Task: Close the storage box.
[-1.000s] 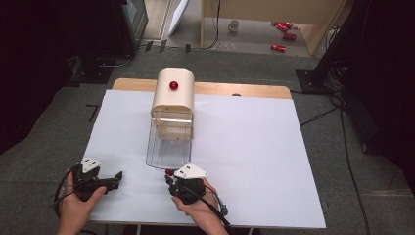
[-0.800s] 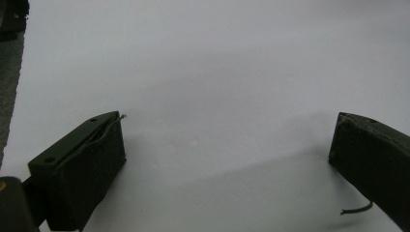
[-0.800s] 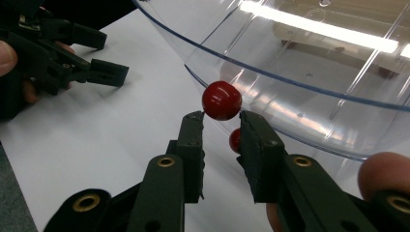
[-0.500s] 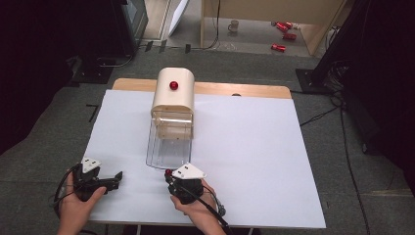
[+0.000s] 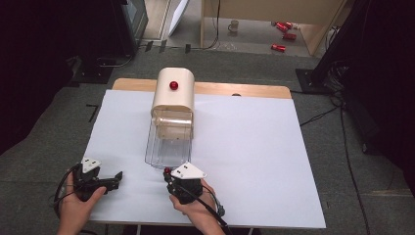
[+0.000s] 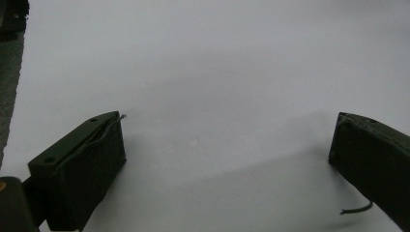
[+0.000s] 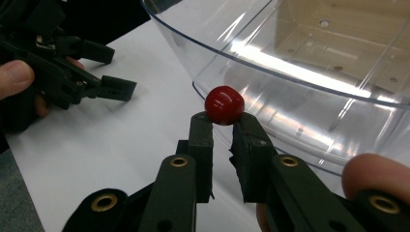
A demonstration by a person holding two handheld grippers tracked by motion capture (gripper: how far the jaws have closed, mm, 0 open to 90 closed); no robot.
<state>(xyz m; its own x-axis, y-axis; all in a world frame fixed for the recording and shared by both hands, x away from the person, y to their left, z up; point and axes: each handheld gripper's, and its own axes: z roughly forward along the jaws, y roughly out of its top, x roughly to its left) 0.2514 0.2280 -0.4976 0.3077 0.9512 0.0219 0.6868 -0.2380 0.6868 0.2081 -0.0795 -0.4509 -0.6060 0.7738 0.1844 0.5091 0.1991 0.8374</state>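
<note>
While you look down from the high view, your right tongs (image 5: 168,172) sit near the front edge of the white counter (image 5: 254,147), with a small red ball (image 5: 167,170) at their tip, just in front of the open end of the clear bin (image 5: 168,147). That bin lies on its side and runs back into a cream box (image 5: 172,93) with a red knob (image 5: 173,85) on top. Your left tongs (image 5: 117,176) rest at the counter's front left corner, well apart from the bin, pointing toward your right hand (image 5: 193,208).

Along the left gripper view, your left tongs (image 6: 227,159) stand wide open over the bare white counter (image 6: 217,72), with nothing between the jaws.

Along the right gripper view, your right tongs (image 7: 223,126) have just been closing and now pinch the red ball (image 7: 224,105) between their tips; the ball sits high at the very ends of the jaws. It is right up against the curved rim of the clear bin (image 7: 300,82); whether they touch you cannot tell. Off to the left, your other hand (image 7: 19,79) holds the left tongs (image 7: 121,72), jaws apart, low over the counter (image 7: 121,145).
</note>
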